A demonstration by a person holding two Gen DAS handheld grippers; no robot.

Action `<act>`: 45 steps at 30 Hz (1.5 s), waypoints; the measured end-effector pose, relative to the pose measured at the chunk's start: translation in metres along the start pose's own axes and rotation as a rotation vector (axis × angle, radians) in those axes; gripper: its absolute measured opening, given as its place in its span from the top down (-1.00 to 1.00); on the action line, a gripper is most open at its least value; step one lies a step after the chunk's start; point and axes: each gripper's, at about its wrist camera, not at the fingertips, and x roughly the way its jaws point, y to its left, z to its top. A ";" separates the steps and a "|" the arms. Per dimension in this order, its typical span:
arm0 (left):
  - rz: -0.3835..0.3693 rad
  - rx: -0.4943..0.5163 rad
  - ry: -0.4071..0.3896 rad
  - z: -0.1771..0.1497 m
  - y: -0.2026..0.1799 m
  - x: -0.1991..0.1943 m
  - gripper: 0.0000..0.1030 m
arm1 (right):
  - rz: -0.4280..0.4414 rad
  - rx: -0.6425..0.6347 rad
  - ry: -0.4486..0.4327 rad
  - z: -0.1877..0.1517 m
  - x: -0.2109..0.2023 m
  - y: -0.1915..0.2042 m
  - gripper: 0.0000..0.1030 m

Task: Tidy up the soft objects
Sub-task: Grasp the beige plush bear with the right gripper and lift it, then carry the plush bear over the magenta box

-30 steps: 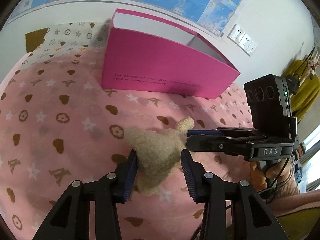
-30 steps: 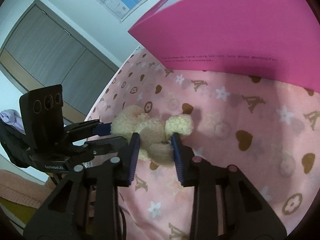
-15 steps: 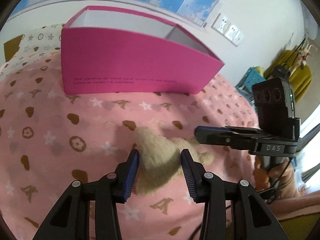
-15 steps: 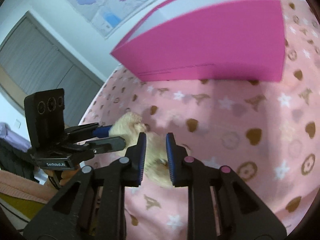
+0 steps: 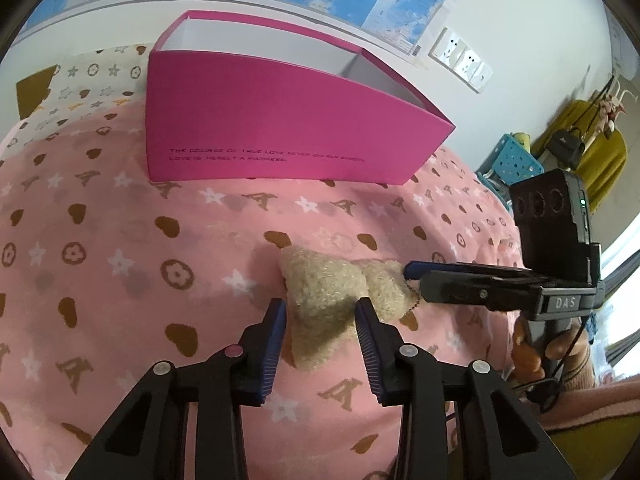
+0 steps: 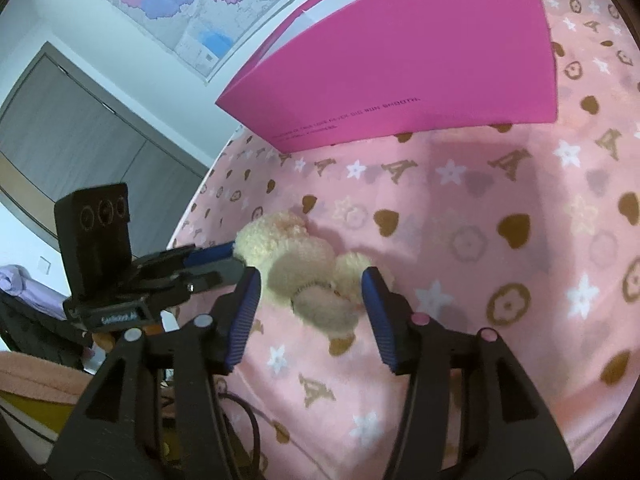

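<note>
on my left, my left gripper [image 5: 320, 322] is closing its fingers around the near end of the cream plush toy [image 5: 324, 300], which lies on the pink patterned blanket [image 5: 120, 280] in front of the open magenta box [image 5: 280, 132]; from here i cannot tell whether the pads are pressing the fluff. further right, my right gripper [image 6: 312, 300] is spreading its fingers, which stand on either side of the toy's other end without squeezing it.
</note>
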 end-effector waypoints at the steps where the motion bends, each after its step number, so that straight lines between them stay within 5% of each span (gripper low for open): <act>1: -0.001 0.000 0.003 0.000 0.000 0.001 0.31 | -0.006 0.006 0.009 -0.002 0.000 -0.001 -0.06; 12: -0.014 0.008 0.020 -0.001 -0.002 0.006 0.33 | 0.074 0.032 0.029 0.005 0.017 -0.005 -0.04; 15: -0.015 0.014 0.027 -0.001 -0.003 0.009 0.34 | 0.081 0.032 0.020 0.008 0.019 -0.005 0.20; 45: -0.020 0.118 -0.072 0.028 -0.034 -0.013 0.36 | -0.007 -0.163 -0.106 0.031 -0.024 0.028 0.23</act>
